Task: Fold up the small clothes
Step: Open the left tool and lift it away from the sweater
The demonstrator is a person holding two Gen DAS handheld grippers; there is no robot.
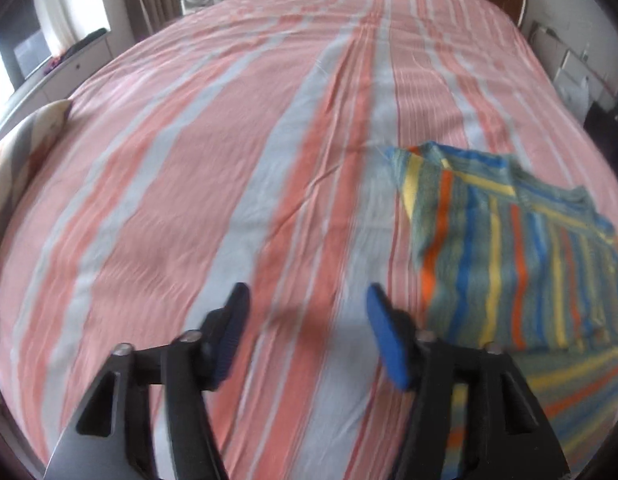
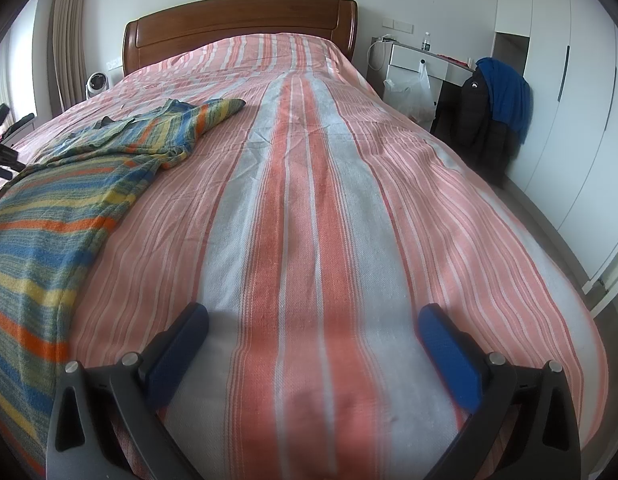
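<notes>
Striped shirt (image 2: 109, 148) lies partly folded on the bedspread (image 2: 301, 208), one sleeve reaching toward the headboard (image 2: 241, 20). Left gripper (image 1: 305, 300) hangs over bare bedspread just beside the shirt's edge, jaws apart with nothing between them. Right gripper (image 2: 313, 320) is spread wide over bare bedspread, well clear of the shirt, holding nothing.

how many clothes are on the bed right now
1: a striped shirt lying near the bedspread's left side in the right wrist view. More could lie outside both views.
</notes>
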